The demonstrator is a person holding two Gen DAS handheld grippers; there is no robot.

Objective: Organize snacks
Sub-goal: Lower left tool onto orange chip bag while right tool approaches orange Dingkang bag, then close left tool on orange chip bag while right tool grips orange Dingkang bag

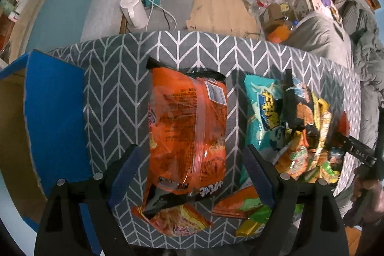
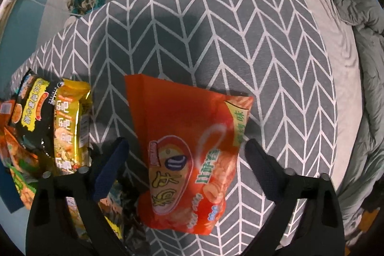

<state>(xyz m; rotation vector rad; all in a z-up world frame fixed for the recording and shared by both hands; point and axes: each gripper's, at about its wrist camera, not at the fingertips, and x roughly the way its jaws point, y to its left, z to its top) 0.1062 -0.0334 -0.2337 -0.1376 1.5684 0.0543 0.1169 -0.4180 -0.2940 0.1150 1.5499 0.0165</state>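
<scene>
In the left wrist view an orange noodle multipack [image 1: 187,126] lies on the grey chevron tablecloth [image 1: 112,78]. My left gripper [image 1: 192,157] points down over it, open, one finger on each side and a gap at both pads. In the right wrist view an orange-red snack bag [image 2: 187,143] lies on the same cloth [image 2: 216,28]. My right gripper [image 2: 186,150] straddles it, open; the right pad stands close to the bag's edge and the left pad is clear of it.
A blue cardboard box [image 1: 52,112] stands open at the table's left. Teal [image 1: 259,112], black [image 1: 304,107] and other snack packs pile up between the grippers, with yellow [image 2: 69,126] and black [image 2: 33,109] packs among them. A grey bed [image 2: 355,88] lies to the right. A white kettle [image 1: 133,11] and clutter sit on the floor.
</scene>
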